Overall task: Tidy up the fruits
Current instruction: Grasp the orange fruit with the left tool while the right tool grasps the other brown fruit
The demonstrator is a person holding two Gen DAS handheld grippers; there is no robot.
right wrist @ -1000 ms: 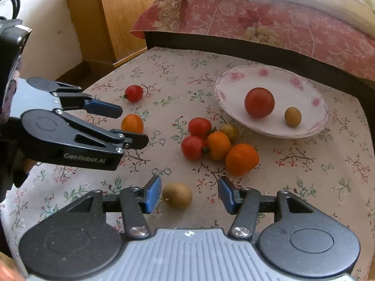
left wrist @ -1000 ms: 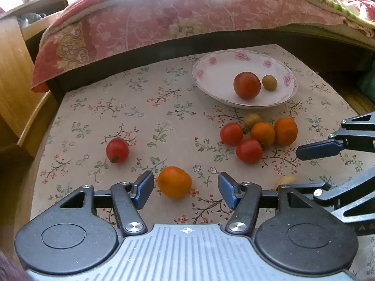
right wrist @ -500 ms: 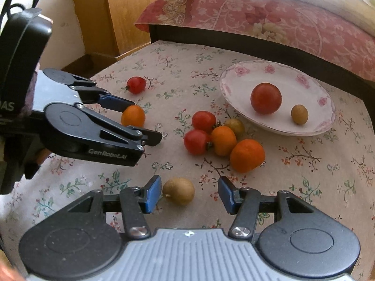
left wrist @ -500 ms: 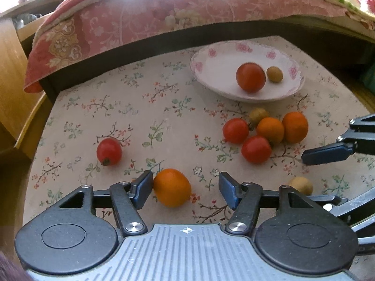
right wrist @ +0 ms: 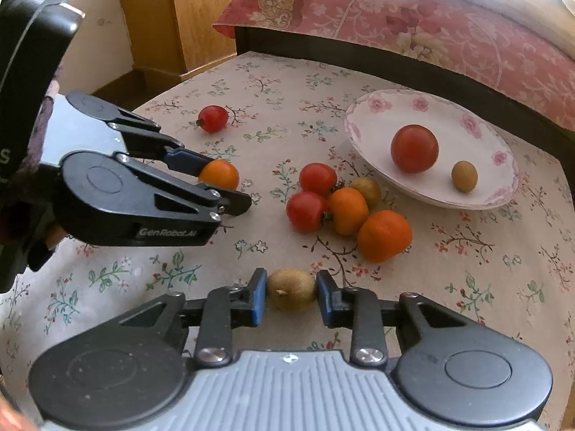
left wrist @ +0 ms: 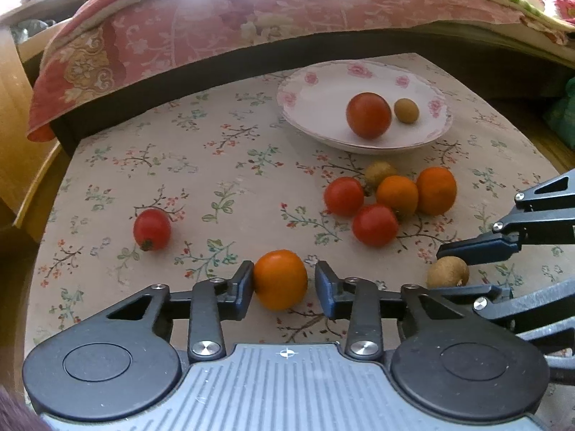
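In the left wrist view an orange fruit (left wrist: 280, 279) lies on the floral tablecloth between the fingers of my left gripper (left wrist: 284, 287). The left pad touches it and a thin gap shows at the right pad. My right gripper (right wrist: 291, 296) is shut on a small brown fruit (right wrist: 291, 294) that rests on the cloth. A white flowered plate (right wrist: 370, 133) holds a red tomato (right wrist: 414, 148) and a small brown fruit (right wrist: 464, 176). Before the plate sits a cluster of tomatoes and oranges (right wrist: 346, 210). A lone tomato (right wrist: 213, 118) lies far left.
A bed with a pink floral quilt (left wrist: 251, 18) runs along the table's far edge. A wooden cabinet (right wrist: 187, 10) stands beyond the table's left corner. Bare cloth lies between the lone tomato and the cluster. The two grippers work close together near the front edge.
Both grippers have narrowed their fingers around their fruits. The right pads now press on the brown fruit. The left gripper's pads have come in close to the orange.
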